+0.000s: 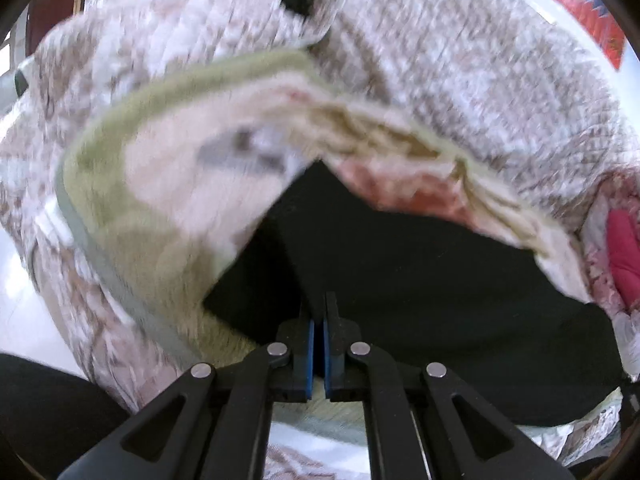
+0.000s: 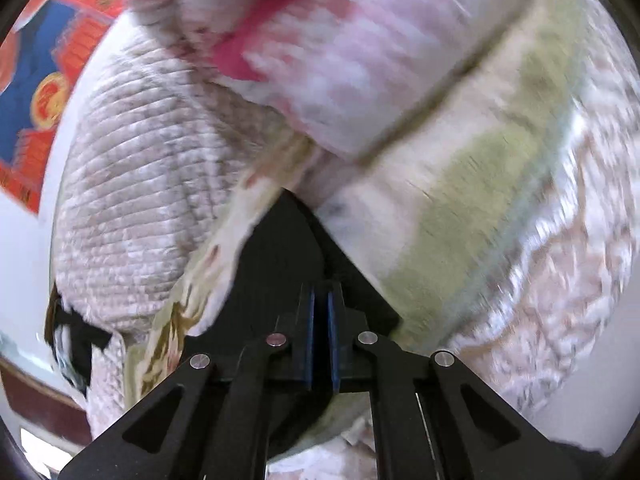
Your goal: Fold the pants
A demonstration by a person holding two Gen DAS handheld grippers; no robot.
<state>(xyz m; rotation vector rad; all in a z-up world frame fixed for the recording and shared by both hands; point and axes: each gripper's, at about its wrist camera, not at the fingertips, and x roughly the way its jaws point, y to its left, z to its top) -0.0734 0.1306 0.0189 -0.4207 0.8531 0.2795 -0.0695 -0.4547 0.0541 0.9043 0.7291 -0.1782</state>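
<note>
The black pants (image 1: 420, 280) hang in front of the left wrist camera, lifted above a bed. My left gripper (image 1: 319, 312) is shut on an edge of the black fabric. In the right wrist view the same black pants (image 2: 280, 248) fill the space ahead of my right gripper (image 2: 321, 304), whose blue pads (image 2: 309, 340) stand close together on the cloth. Both views are blurred by motion.
Below lies a quilted pink-beige bedspread (image 1: 460, 60) with a green-bordered blanket (image 1: 132, 200) and a pink floral pillow (image 2: 340, 52). A red and blue mat (image 2: 36, 92) lies on the white floor beside the bed. A dark chair edge (image 1: 48, 12) shows far left.
</note>
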